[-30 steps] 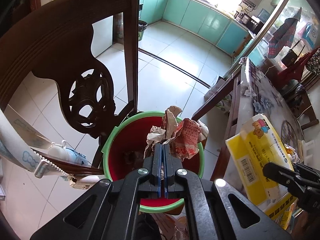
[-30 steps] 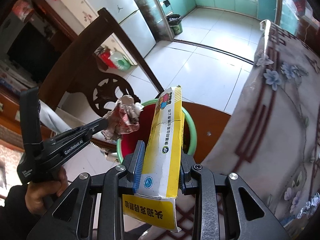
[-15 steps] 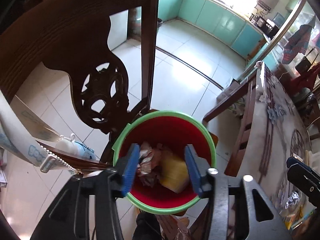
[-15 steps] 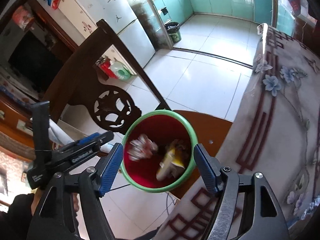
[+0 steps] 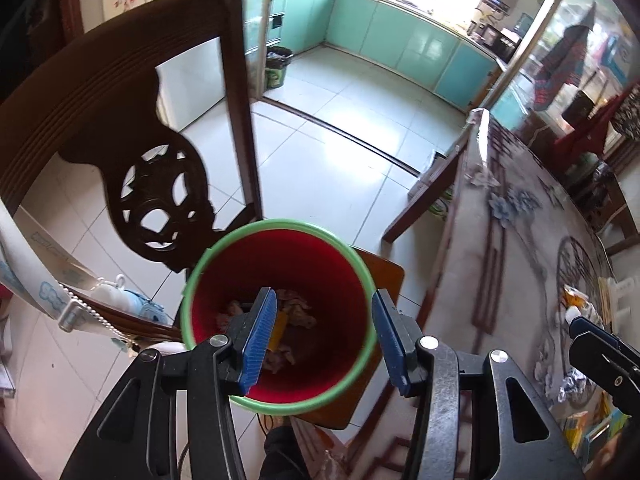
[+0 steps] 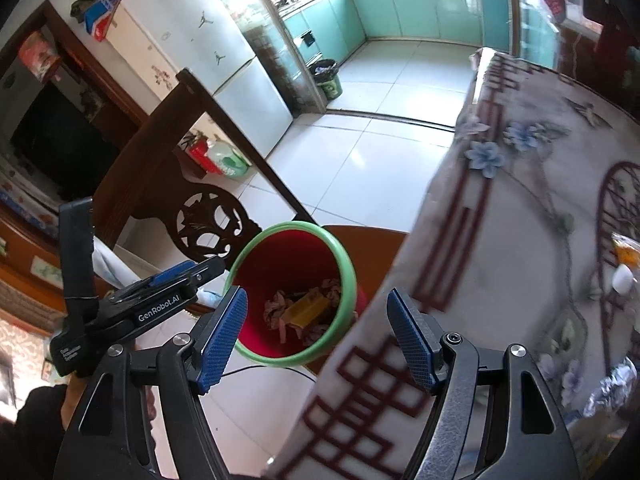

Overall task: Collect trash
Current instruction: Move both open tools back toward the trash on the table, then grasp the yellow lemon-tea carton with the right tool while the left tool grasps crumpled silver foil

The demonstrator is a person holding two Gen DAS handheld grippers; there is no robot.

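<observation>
A red bin with a green rim (image 5: 280, 222) (image 6: 347, 268) stands on a wooden chair seat beside the table. Inside lie a crumpled wrapper (image 5: 299, 313) (image 6: 274, 306) and a yellow box (image 5: 280, 326) (image 6: 310, 306). My left gripper (image 5: 323, 297) hangs open above the bin mouth with nothing between its blue pads. In the right wrist view the left gripper (image 6: 200, 270) shows at the bin's left side. My right gripper (image 6: 317, 292) is open and empty over the bin's table-side rim. Its tip (image 5: 576, 326) enters the left wrist view at the right edge.
A carved dark chair back (image 5: 120, 120) (image 6: 160, 152) rises behind the bin. The flowered tablecloth of the table (image 5: 520, 260) (image 6: 500, 240) fills the right, with a foil crumple (image 5: 572, 386) (image 6: 612, 392) and small packets (image 5: 576, 304) on it. White tiled floor lies beyond.
Both grippers opened: the left let go of the crumpled wrapper, the right of the yellow box, and both pieces dropped into the bin. Both grippers then drew back toward the table.
</observation>
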